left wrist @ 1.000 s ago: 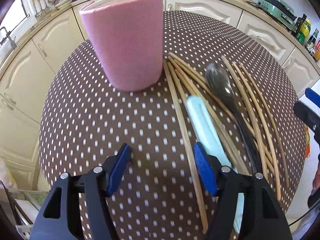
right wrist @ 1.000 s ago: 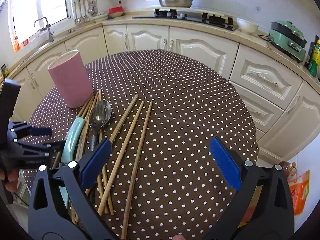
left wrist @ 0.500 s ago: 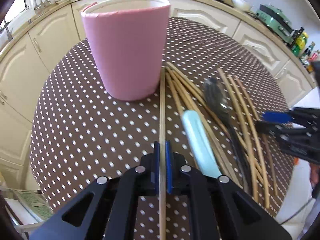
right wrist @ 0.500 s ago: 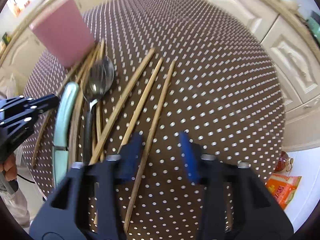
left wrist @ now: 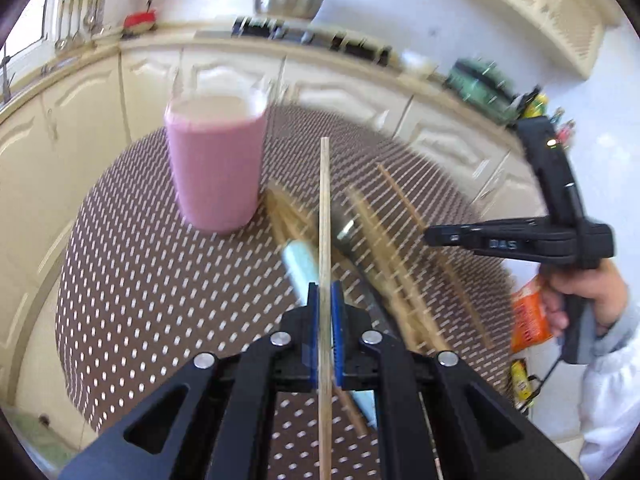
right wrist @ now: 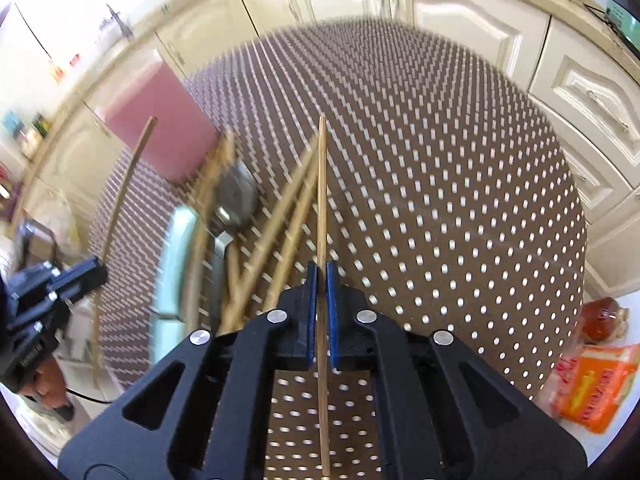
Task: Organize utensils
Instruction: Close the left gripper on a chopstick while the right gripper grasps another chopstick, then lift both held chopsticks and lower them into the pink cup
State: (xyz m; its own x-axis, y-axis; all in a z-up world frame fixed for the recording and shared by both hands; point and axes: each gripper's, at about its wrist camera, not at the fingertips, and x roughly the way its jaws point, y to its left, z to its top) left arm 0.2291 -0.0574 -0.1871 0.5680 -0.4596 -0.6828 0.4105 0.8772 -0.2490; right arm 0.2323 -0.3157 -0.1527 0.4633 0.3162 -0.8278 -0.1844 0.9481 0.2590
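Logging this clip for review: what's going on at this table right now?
A person holds a gripper in each hand. The left gripper is shut on one chopstick, and the right gripper on another chopstick. More chopsticks, a metal spoon and a pale green utensil lie on the dotted table beside the pink cup.

Motion blur smears the spoon [right wrist: 236, 196] and loose chopsticks [right wrist: 272, 236] beside it.
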